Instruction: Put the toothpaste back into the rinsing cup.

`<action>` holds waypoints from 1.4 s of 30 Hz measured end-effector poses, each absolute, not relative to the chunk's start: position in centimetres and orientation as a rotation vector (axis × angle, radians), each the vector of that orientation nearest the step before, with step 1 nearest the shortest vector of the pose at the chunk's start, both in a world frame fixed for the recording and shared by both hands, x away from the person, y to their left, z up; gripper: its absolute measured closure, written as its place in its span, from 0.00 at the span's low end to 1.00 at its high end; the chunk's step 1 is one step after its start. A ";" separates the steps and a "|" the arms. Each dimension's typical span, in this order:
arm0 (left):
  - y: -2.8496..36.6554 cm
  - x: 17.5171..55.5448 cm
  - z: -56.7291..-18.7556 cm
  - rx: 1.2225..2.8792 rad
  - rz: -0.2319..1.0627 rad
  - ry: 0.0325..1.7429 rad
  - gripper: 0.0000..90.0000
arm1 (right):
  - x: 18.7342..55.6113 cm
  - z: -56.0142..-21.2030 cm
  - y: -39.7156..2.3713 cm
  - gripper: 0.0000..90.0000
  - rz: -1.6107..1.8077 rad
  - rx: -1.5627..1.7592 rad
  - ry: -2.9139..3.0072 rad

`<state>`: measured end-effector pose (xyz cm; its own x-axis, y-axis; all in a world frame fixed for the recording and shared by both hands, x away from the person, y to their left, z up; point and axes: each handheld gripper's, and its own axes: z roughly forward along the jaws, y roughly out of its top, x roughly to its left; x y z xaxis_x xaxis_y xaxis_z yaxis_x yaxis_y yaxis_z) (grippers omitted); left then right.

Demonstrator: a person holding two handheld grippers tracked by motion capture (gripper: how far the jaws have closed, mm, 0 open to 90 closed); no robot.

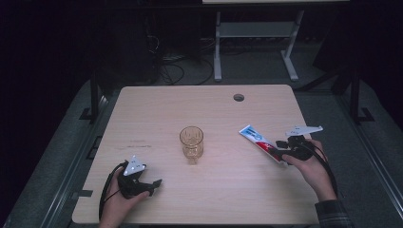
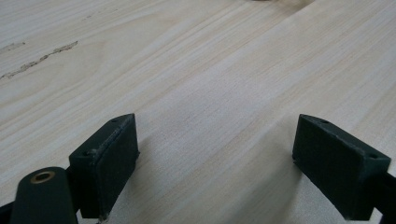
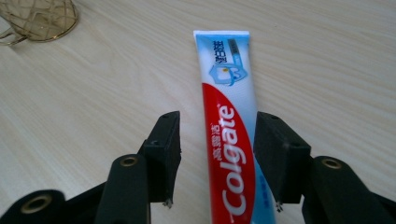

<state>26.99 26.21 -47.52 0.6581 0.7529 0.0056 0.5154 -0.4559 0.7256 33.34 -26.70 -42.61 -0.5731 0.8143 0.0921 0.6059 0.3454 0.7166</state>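
A red, white and blue Colgate toothpaste tube [image 1: 259, 140] lies flat on the right side of the wooden table [image 1: 214, 109]. My right gripper [image 1: 280, 151] is open around the tube's lower end. In the right gripper view the tube [image 3: 229, 140] runs between the jaws of the right gripper [image 3: 218, 126]; the right-hand jaw is at its edge and a gap remains on the left. A gold-patterned glass [image 1: 191, 142] stands upright mid-table, and its base [image 3: 39, 18] shows at the top left of the right gripper view. My left gripper [image 1: 154, 185] rests open near the front left, with bare wood between the jaws of the left gripper [image 2: 215, 158].
A round cable hole [image 1: 238, 97] sits near the table's far edge. Faint scuff marks [image 2: 42, 58] cross the wood left of my left gripper. Behind the table stand a white desk frame [image 1: 217, 47] and cables on the dark floor.
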 end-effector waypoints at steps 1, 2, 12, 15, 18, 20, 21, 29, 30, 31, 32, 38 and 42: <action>26.2 27.0 -47.5 2.159 0.427 0.977 0.15 | 33.6 -42.5 -26.7 0.56 1.050 1.267 2.333; 26.2 27.0 -47.5 2.159 0.427 0.976 0.15 | 33.8 -42.4 -26.7 0.56 1.045 1.266 2.331; 26.2 27.0 -47.5 2.160 0.427 0.977 0.15 | 36.1 -41.9 -26.5 0.50 1.002 1.269 2.364; 26.2 27.0 -47.5 2.160 0.427 0.977 0.15 | 36.9 -41.7 -26.2 0.49 0.984 1.264 2.378; 26.2 27.0 -47.5 2.160 0.427 0.976 0.15 | 37.6 -41.5 -26.0 0.49 0.968 1.263 2.389; 26.2 27.0 -47.5 2.161 0.427 0.977 0.15 | 38.0 -41.5 -25.9 0.48 0.972 1.269 2.391; 26.2 27.0 -47.5 2.160 0.427 0.976 0.15 | 38.2 -41.5 -25.8 0.48 0.960 1.262 2.399; 26.2 27.0 -47.5 2.161 0.428 0.976 0.15 | 39.9 -42.0 -24.7 0.44 0.905 1.243 2.484; 26.2 27.0 -47.5 2.161 0.428 0.976 0.15 | 40.1 -42.1 -24.5 0.44 0.894 1.244 2.495; 26.2 27.0 -47.5 2.161 0.428 0.976 0.15 | 40.1 -42.1 -24.5 0.44 0.894 1.244 2.495; 26.2 27.0 -47.5 2.161 0.427 0.975 0.15 | 40.6 -42.3 -24.1 0.44 0.878 1.242 2.512; 26.2 27.0 -47.5 2.163 0.427 0.973 0.15 | 41.4 -42.9 -23.3 0.43 0.836 1.238 2.547; 26.2 27.0 -47.5 2.164 0.427 0.972 0.15 | 41.9 -42.8 -22.7 0.42 0.831 1.226 2.555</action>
